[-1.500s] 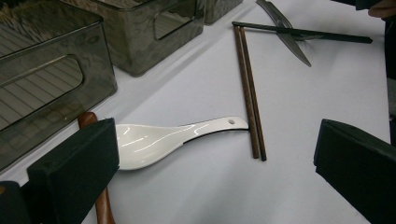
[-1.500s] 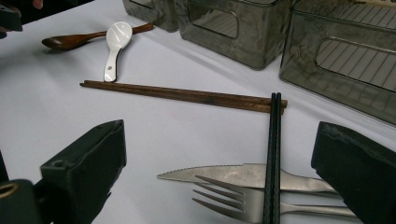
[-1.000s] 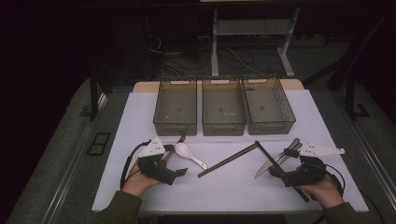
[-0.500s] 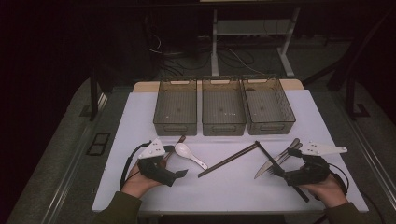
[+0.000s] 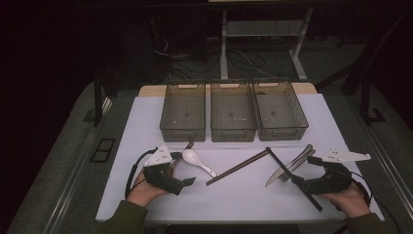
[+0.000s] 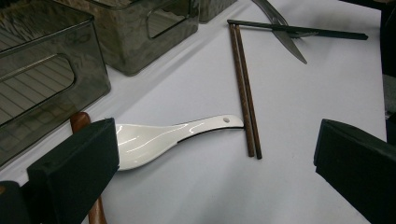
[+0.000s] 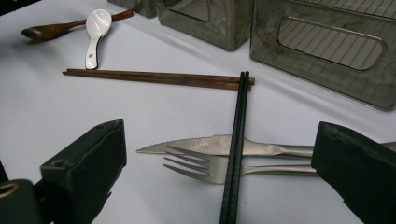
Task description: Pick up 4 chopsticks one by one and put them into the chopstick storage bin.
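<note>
My left tool (image 5: pixel 187 182) slid slightly right along counter (image 5: pixel 243 195), jaws wide, empty; glossy white ceramic spoon (image 6: pixel 168 140) lies just ahead. My right tool (image 5: pixel 297 181) unchanged, open over black chopsticks (image 7: pixel 236 144). Sorting not begun.

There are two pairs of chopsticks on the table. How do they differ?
The brown chopsticks are wood-coloured with a grain; the black chopsticks are plain black. The brown pair lies flat on the table, while the black pair rests across the knife and fork. The black pair's tips cross over one end of the brown pair, forming a corner. Both pairs lie with their two sticks side by side.
</note>
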### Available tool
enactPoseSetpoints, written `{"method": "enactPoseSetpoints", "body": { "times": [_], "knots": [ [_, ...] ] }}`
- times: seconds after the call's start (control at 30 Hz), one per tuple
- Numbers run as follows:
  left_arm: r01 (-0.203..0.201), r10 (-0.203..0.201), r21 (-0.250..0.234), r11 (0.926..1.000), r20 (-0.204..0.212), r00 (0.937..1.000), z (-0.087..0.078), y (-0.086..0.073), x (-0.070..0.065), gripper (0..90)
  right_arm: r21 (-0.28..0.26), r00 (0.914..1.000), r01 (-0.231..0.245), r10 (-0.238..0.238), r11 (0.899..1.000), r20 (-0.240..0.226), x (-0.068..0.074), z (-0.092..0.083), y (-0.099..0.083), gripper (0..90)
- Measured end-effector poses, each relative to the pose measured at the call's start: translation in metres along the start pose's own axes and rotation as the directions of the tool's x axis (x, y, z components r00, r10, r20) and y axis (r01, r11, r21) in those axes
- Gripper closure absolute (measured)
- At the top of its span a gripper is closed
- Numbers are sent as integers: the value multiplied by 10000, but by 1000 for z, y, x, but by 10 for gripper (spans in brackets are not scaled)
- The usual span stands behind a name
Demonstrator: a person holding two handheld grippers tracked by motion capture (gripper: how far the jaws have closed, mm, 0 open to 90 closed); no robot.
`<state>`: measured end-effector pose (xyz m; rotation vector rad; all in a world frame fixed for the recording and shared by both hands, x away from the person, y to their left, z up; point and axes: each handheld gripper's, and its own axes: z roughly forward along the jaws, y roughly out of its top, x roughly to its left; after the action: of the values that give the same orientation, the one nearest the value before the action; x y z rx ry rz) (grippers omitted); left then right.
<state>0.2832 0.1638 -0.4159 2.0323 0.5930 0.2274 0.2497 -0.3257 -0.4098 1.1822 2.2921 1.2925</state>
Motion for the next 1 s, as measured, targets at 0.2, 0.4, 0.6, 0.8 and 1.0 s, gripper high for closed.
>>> {"method": "enactPoseSetpoints", "body": {
  "times": [0.2, 0.4, 0.6, 0.8, 1.0],
  "knots": [
    [2, -2, 19, 10000, -18, 10000, 0, -1, -1, 0, 87, 10000, -23, 24, 10000, -15, -3, -3, -3, 29],
    [36, -36, 14, 10000, -64, 10000, 0, -2, -2, 0, 241, 10000, -80, 81, 9997, -34, -6, -6, -7, 58],
    [70, -71, -31, 10000, -108, 9999, -2, -3, -2, 0, 471, 9999, -9, 15, 9989, -133, -8, -5, -8, 133],
    [73, -73, 32, 10000, -124, 9999, -3, -5, -2, 0, 839, 9998, -58, 75, 9965, -195, -9, -3, -10, 197],
    [101, -100, 29, 9999, -91, 9999, -2, -5, -3, 0, 1098, 9993, -228, 261, 9937, -284, -10, -2, -12, 268]
  ]
}}
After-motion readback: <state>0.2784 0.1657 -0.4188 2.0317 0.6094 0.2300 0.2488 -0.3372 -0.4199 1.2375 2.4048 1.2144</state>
